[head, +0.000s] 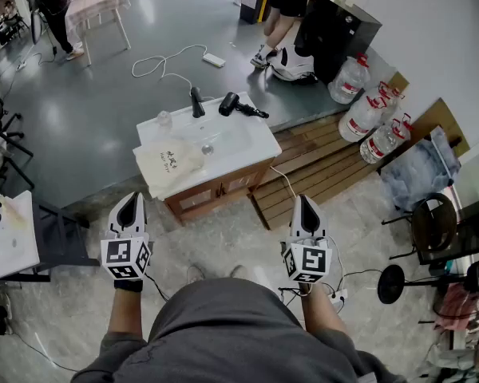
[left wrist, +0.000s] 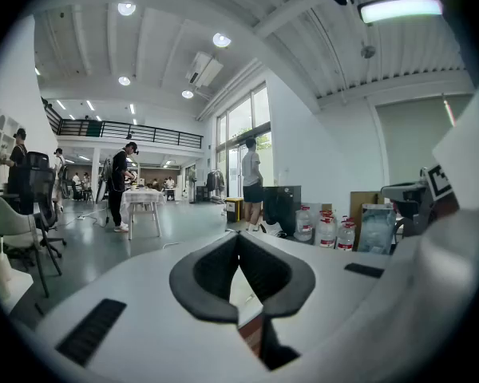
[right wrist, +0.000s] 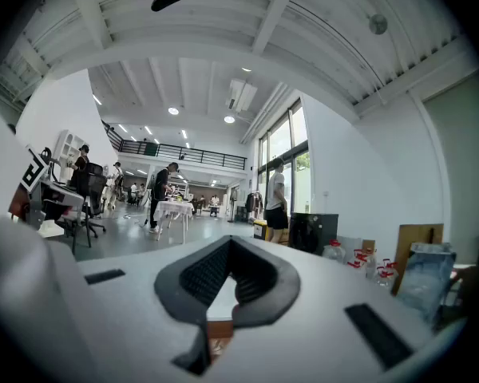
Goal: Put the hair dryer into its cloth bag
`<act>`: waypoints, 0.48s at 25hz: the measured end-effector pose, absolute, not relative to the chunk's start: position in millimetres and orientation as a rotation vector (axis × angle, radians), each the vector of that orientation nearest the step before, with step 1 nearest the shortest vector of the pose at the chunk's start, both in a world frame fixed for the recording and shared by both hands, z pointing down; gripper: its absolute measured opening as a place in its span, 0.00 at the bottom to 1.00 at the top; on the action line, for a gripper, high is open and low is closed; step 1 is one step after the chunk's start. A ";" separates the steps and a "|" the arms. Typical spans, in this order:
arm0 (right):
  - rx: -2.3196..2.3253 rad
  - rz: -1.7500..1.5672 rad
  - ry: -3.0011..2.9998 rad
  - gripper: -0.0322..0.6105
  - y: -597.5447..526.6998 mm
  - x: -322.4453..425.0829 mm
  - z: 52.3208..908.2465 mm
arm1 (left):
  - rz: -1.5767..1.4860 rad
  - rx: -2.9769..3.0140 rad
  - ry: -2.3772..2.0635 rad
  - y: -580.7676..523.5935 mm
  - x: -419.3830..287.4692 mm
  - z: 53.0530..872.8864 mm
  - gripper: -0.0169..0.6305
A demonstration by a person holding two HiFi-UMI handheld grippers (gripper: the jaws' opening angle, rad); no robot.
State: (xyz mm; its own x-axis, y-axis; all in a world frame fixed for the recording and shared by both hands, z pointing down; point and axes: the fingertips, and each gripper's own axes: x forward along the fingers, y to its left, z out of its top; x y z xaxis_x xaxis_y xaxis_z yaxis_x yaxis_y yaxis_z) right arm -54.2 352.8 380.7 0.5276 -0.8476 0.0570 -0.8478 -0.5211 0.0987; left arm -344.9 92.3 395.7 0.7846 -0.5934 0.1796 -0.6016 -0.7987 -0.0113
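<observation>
White wooden washbasin cabinet [head: 223, 146] carries black hair dryer [head: 238, 105] and cream cloth bag [head: 169, 163]; left gripper [head: 131, 199] and right gripper [head: 305, 201] both closed, empty, well short of it

A smooth grey floor [head: 104, 118] fills the wide hall and gives way to pale speckled tiles [head: 231, 230] nearer the camera. Wooden boards [head: 319, 166] lie along a white wall [head: 439, 30], with water jugs [head: 367, 114] and a black cabinet [head: 335, 26] beside it. A cloth-covered table [head: 96, 2] stands far off. Tall windows [left wrist: 243, 134], round ceiling lights [left wrist: 222, 40] and a railed balcony [left wrist: 132, 130] show in the left gripper view.
</observation>
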 end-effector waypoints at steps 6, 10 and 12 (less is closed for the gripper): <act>2.645 0.003 -1.477 0.05 356.2 -51.9 380.8 | 0.269 2.925 -0.982 96.1 -342.6 394.1 0.03; 2.644 0.010 -1.477 0.05 357.7 -50.6 382.1 | 0.277 2.925 -0.980 98.2 -340.5 394.7 0.03; 2.654 0.008 -1.497 0.05 358.7 -50.3 382.4 | 0.284 2.922 -0.982 98.6 -339.5 397.1 0.03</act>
State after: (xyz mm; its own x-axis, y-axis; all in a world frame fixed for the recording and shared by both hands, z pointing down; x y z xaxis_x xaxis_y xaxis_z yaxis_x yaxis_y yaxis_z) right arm -50.3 358.7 382.4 0.5186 -0.8535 0.0509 -0.8540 -0.5142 0.0796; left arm -339.5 98.6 397.1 0.7820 -0.5945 0.1873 -0.6028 -0.7978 -0.0153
